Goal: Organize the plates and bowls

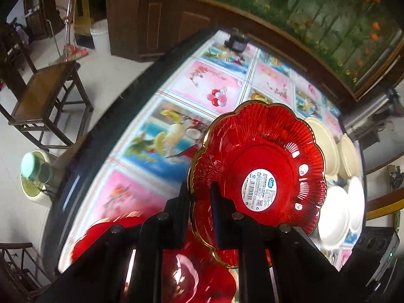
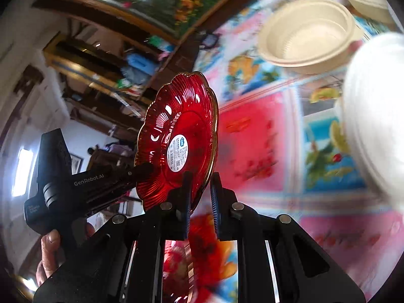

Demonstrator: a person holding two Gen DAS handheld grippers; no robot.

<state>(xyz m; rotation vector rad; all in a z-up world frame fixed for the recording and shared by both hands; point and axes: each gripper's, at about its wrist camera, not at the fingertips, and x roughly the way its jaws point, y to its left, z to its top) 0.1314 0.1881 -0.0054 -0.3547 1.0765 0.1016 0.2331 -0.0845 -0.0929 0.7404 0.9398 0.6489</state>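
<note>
The rim of a red scalloped plate point(image 1: 257, 166) is pinched between the fingers of the left gripper point(image 1: 200, 202), and the plate is held up on edge, its labelled underside turned toward the left wrist camera. In the right wrist view the same plate point(image 2: 181, 139) is seen tilted in the air, with the left gripper point(image 2: 141, 171) gripping it from the left side. The right gripper point(image 2: 200, 197) is held just beside the plate's near rim, its jaws parted with a narrow gap and nothing visibly clamped between them; whether the left finger touches the rim cannot be told.

The hold is taken only at the thin edge, so it is judged that the glossy plate could pivot or slip out if it were swung quickly. A knock from the right gripper could also twist it loose. Other red plates point(image 1: 192, 272) lie below the jaws on the near part of the table, and a drop onto them could chip an edge.

Farther right, two beige bowls point(image 1: 325, 146) and white bowls point(image 1: 335, 214) are set close together. The table point(image 1: 141, 136) is covered with a bright cloth printed in fruit and flower panels. Beyond it a wooden chair point(image 1: 45, 101) stands on a pale floor at the left, a dark wooden cabinet point(image 1: 156, 25) at the far side, and a floral mural point(image 1: 315, 12) on the far wall.
</note>
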